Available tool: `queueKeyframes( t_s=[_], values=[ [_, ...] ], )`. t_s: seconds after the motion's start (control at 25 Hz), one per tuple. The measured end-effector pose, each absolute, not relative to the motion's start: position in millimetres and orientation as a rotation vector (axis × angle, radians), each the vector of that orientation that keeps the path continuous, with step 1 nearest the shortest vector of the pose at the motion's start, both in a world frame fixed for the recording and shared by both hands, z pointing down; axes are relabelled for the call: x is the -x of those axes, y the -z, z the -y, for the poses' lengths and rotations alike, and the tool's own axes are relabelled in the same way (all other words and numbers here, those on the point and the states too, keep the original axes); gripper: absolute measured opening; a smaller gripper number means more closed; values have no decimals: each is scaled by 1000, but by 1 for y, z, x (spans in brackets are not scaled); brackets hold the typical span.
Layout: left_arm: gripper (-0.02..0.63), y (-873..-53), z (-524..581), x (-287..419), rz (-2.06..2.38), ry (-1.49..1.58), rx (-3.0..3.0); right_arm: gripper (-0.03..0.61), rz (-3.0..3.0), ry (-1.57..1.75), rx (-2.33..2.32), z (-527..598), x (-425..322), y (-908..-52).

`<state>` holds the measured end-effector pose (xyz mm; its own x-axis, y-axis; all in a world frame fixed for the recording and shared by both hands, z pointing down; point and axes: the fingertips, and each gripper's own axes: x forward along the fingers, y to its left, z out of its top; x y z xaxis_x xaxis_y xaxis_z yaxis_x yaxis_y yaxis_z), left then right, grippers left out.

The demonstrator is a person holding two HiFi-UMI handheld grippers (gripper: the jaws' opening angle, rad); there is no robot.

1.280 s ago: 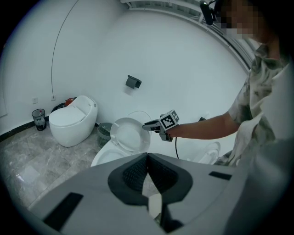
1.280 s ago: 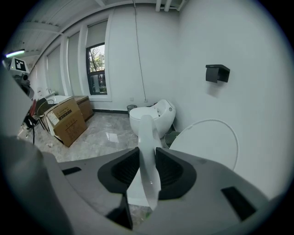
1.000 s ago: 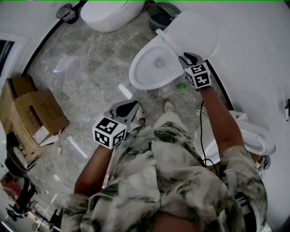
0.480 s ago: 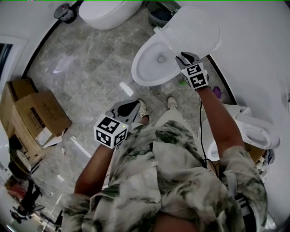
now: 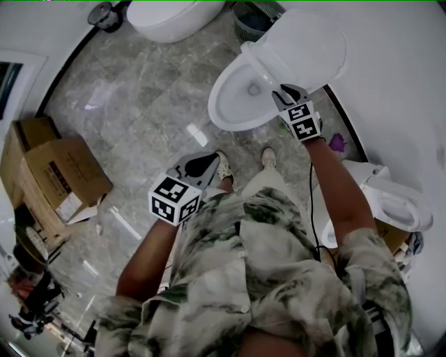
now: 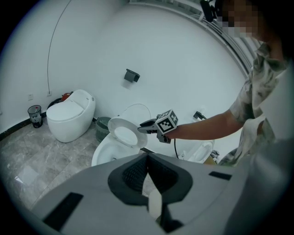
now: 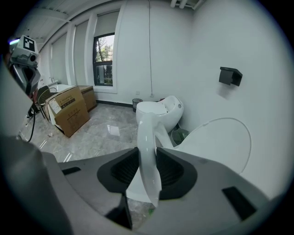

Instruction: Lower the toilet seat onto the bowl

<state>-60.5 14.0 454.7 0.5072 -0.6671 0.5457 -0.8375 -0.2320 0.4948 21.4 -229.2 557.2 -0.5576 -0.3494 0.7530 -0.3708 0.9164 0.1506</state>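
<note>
The white toilet seat (image 5: 263, 64) stands half raised between the open lid (image 5: 310, 45) and the bowl (image 5: 233, 104). My right gripper (image 5: 282, 89) is shut on the seat's front rim. In the right gripper view the rim (image 7: 147, 147) runs upright between the two pads (image 7: 126, 167), which touch it on both sides; the jaws have just been opening slightly with the rim still between them. My left gripper (image 5: 202, 162) hangs over the floor in front of the bowl, shut on nothing. In the left gripper view the seat (image 6: 124, 134) leans forward over the bowl (image 6: 103, 153).
A second white toilet (image 5: 174, 17) and a green basket (image 5: 252, 15) stand at the back wall. A third toilet (image 5: 390, 202) is at my right. Cardboard boxes (image 5: 59, 178) sit at the left. My feet (image 5: 268, 157) are right in front of the bowl.
My right gripper has moved a little with the seat rim in it, and the seat leans further from the lid. The left gripper has drifted slightly toward the bowl.
</note>
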Motion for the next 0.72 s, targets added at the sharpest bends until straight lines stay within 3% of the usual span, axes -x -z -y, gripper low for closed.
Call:
queueKeyframes(
  t_s=[0.72],
  values=[
    [23, -483, 6, 60, 1213, -338, -1956, 144, 2205, -29, -464, 208, -10, -578]
  ],
)
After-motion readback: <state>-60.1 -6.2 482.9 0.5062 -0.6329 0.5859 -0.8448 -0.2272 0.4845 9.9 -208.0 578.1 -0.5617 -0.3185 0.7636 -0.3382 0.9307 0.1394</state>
